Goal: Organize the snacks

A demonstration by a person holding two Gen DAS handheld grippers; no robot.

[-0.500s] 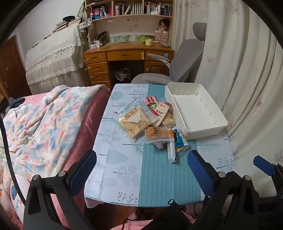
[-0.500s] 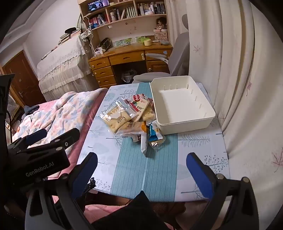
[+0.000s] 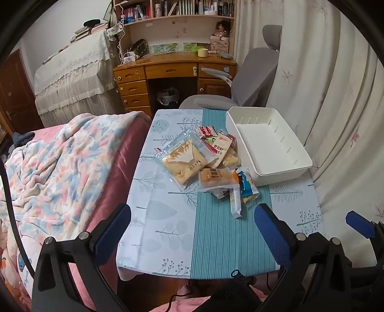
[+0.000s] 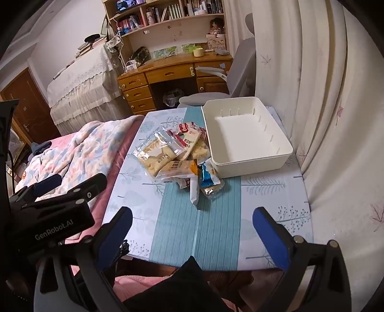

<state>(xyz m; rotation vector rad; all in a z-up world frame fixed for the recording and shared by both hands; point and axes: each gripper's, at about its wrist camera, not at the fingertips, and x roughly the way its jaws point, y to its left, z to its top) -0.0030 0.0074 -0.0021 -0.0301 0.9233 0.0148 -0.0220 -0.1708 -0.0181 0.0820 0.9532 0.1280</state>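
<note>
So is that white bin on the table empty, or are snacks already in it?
Empty: the white bin shows only its bare floor, and the snack packets lie piled beside it.

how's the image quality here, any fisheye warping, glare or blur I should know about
Left wrist view: strong fisheye bend, black corners, the curtain bowing outward; soft even light; the snack pile sharp, with slight sheen on its wrappers. Right wrist view: the same warping and dark rim, dimmer and cooler; the white bin evenly lit without glare, the snacks readable, the bookshelf softer near the edge.
</note>
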